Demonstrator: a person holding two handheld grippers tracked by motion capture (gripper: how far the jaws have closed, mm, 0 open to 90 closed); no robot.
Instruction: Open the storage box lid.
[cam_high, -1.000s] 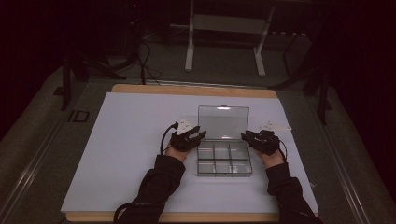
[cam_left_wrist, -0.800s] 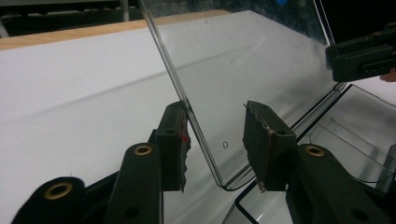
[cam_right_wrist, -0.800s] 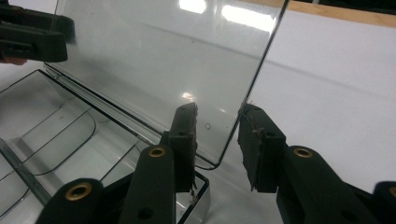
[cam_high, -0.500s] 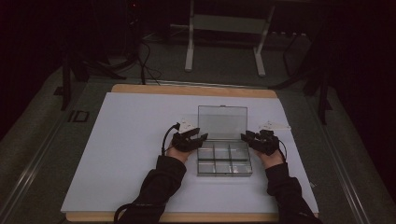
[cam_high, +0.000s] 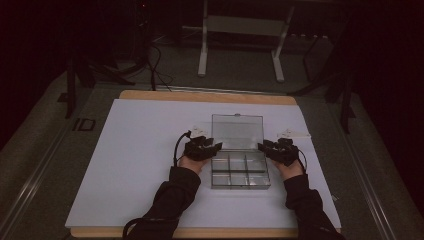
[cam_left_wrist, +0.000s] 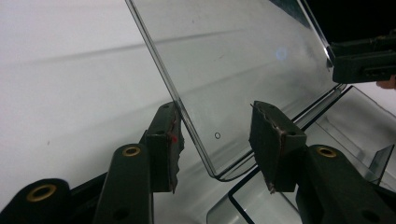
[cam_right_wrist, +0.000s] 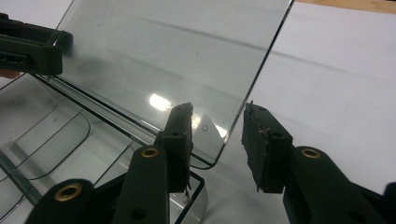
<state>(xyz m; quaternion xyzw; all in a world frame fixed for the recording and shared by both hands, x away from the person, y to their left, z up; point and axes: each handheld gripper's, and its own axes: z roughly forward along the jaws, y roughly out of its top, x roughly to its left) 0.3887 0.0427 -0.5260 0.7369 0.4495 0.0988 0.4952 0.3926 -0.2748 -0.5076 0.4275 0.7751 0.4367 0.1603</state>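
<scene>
- The white table top (cam_high: 140, 165) fills the middle of the high view, and on it, right of centre, sits the clear compartment box (cam_high: 240, 171) with its six open cells facing up.
- The lid (cam_high: 237, 131) is what has changed: a second ago it stood steeper over the back row, and now it lies further back, a pale panel in the upper part of the box's outline. I judge the box is being opened, and that step is close to finished.
- My left gripper (cam_high: 202, 149) sits at the box's left edge by the hinge line. In the left gripper view its jaws are apart, and the lid's lower corner (cam_left_wrist: 210, 154) stands in the gap, brushing one pad; nothing is clamped.
- My right gripper (cam_high: 276, 150) mirrors it at the right edge. In the right gripper view the jaws are also spread, with the lid's other lower corner (cam_right_wrist: 212, 140) between them and no squeeze on it.
- With both pairs of jaws loose around the corners, I reckon the lid is being guided back, not carried; it could swing if I pull away unevenly.
- Small pale scraps (cam_high: 292, 133) lie on the table just beyond the right gripper; I cannot tell what they are.
</scene>
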